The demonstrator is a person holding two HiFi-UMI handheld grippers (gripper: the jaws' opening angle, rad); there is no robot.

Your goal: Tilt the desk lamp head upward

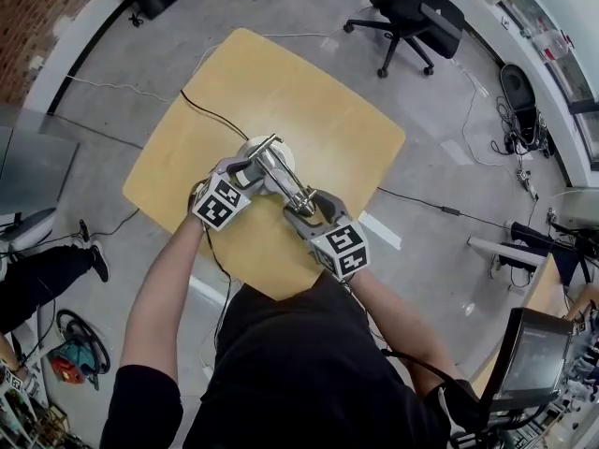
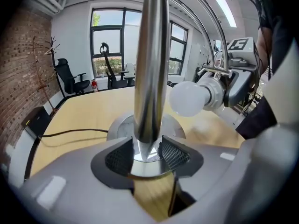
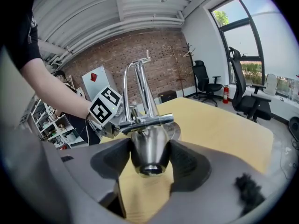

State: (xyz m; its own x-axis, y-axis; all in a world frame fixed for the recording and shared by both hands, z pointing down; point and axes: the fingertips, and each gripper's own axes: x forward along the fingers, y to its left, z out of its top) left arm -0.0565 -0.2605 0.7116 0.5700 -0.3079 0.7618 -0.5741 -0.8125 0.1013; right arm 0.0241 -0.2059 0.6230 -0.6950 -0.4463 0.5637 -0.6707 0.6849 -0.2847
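Note:
A chrome desk lamp stands on the wooden table (image 1: 309,110), its round base (image 1: 281,151) near the table's middle. My left gripper (image 1: 251,172) is shut on the lamp's upright pole (image 2: 150,69); both pads touch it just above the base (image 2: 122,127). The white bulb (image 2: 189,98) points toward the left gripper's camera. My right gripper (image 1: 301,207) is shut on the cone-shaped lamp head (image 3: 148,150), with a pad against each side. The lamp's curved twin arms (image 3: 140,85) rise behind the head. The right gripper (image 2: 239,80) also shows in the left gripper view.
A black cable (image 1: 211,112) runs from the lamp base off the table's left edge. Black office chairs (image 1: 412,12) stand on the floor beyond the table. A monitor (image 1: 533,358) is at the lower right. Another cable (image 1: 440,209) lies on the floor to the right.

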